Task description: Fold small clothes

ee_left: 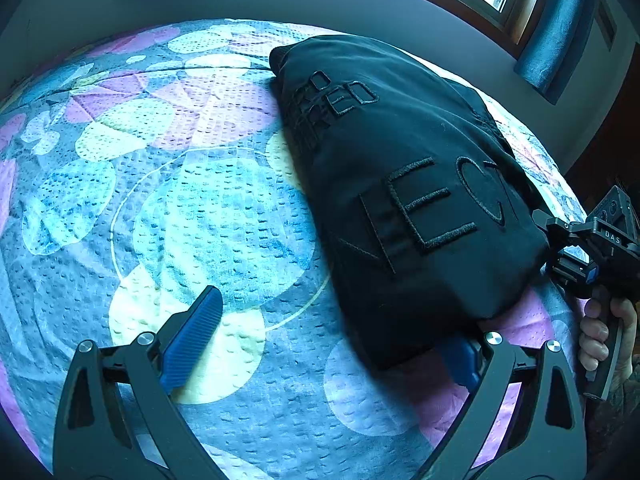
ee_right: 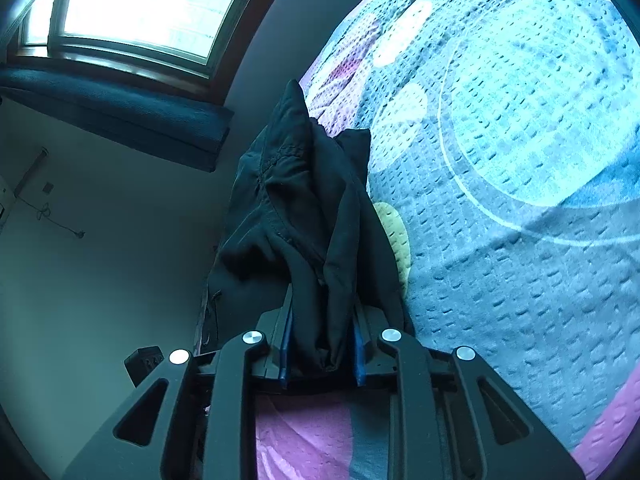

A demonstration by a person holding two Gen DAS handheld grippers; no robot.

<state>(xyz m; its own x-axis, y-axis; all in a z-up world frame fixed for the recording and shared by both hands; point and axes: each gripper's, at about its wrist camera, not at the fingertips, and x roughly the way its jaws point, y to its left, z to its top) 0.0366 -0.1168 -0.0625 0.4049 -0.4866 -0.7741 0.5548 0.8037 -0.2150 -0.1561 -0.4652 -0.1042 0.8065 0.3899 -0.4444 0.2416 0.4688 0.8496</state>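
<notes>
A black garment [ee_left: 404, 184] with raised black letters lies folded on the bed, right of centre in the left wrist view. My left gripper [ee_left: 332, 340] is open; its left pad [ee_left: 196, 336] rests over bare bedspread, and the garment's near corner covers most of its right pad [ee_left: 464, 360]. My right gripper [ee_left: 560, 252] holds the garment's right edge, a hand on its handle. In the right wrist view my right gripper [ee_right: 322, 344] is shut on a bunched fold of the black garment [ee_right: 304, 200], which rises ahead of the fingers.
The bedspread [ee_left: 192, 200] is quilted with blue, pink and yellow circles and also fills the right side of the right wrist view [ee_right: 520, 160]. A window [ee_right: 132, 4] and grey wall stand beyond the bed's edge. A small black box [ee_right: 144, 360] sits on the floor.
</notes>
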